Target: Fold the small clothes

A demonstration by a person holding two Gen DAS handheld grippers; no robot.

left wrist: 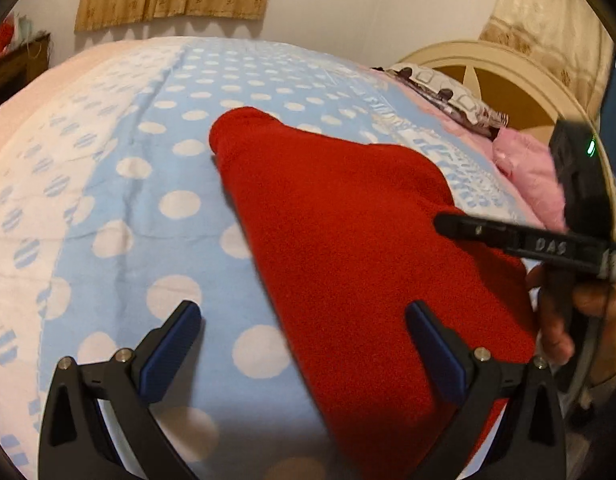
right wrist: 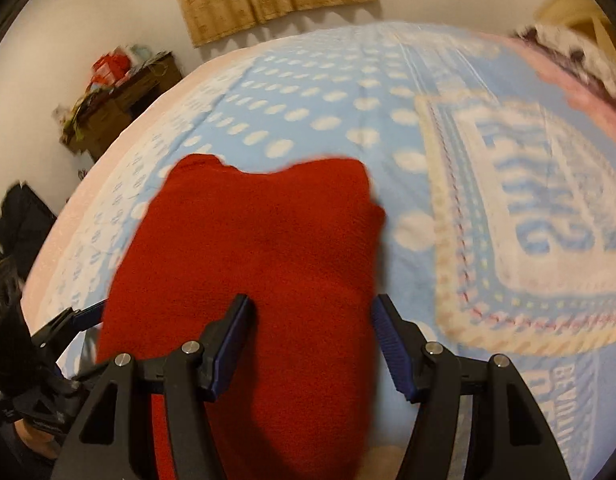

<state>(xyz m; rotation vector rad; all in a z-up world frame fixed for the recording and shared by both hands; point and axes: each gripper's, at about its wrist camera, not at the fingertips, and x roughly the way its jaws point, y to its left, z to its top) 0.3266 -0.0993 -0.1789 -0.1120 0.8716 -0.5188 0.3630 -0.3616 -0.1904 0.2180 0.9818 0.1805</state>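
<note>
A folded red garment [left wrist: 348, 248] lies on the dotted blue bed cover [left wrist: 156, 184]. Left tongs [left wrist: 304, 344] and right tongs [right wrist: 312, 340] both stand open, holding nothing.

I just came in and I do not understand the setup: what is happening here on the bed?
A person is folding a small red garment on a bed covered with a blue polka-dot blanket, holding a two-finger gripper in each hand. The garment lies in a compact, apparently folded shape. Both the left gripper and the right gripper are open and hold nothing; both hang over the garment. From the left wrist view, the right gripper reaches in across the garment's right side.
</note>
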